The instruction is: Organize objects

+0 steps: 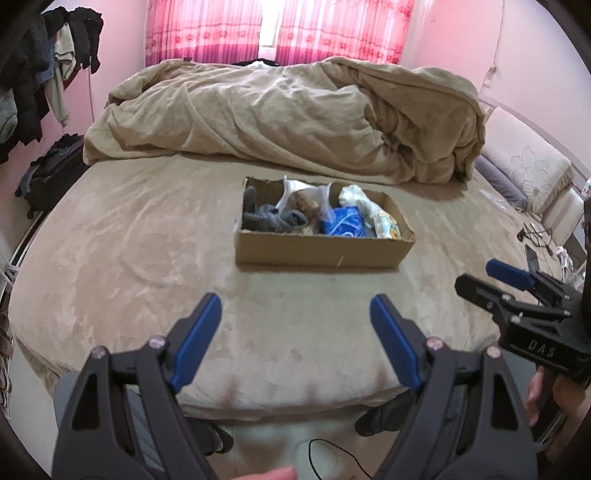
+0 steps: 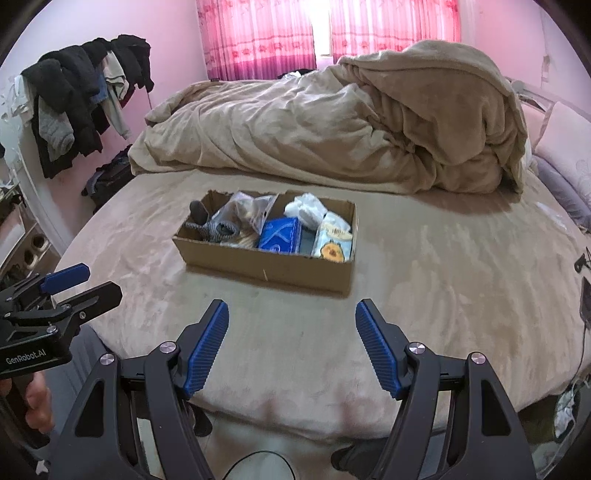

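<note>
Cardboard, plain and brown, makes the one box (image 1: 325,251) on the bed (image 1: 147,258), an open shallow tray whose long axis runs crosswise, left to right, with one long wall facing the foot of the mattress. From the right-hand view it sits slightly skewed, its right end a little nearer.

Inside I count five things: one grey knitted piece (image 1: 275,218) at the left end, one clear plastic bag (image 1: 303,199) with something brown in it just beside that, one blue packet (image 1: 341,221) in the middle, one white bundle (image 1: 354,197) toward the back right, and one pale printed pack (image 1: 386,223) at the right end. They lie packed against each other.

Two sets of tongs hang above the near edge of the bed, both well short of the box, which lies ahead of them and roughly between their lines. Left gripper (image 1: 295,317) has its blue pads (image 1: 197,339) spread wide with only bedcover showing in the gap. Right gripper (image 2: 291,321) stands likewise spread, nothing between its ribbed pads (image 2: 207,347). Each shows in the other's view at the side, held by a hand (image 2: 35,398).

One rumpled tan duvet (image 1: 280,110) is heaped behind the box, and pink curtains (image 1: 229,29) hang beyond.
</note>
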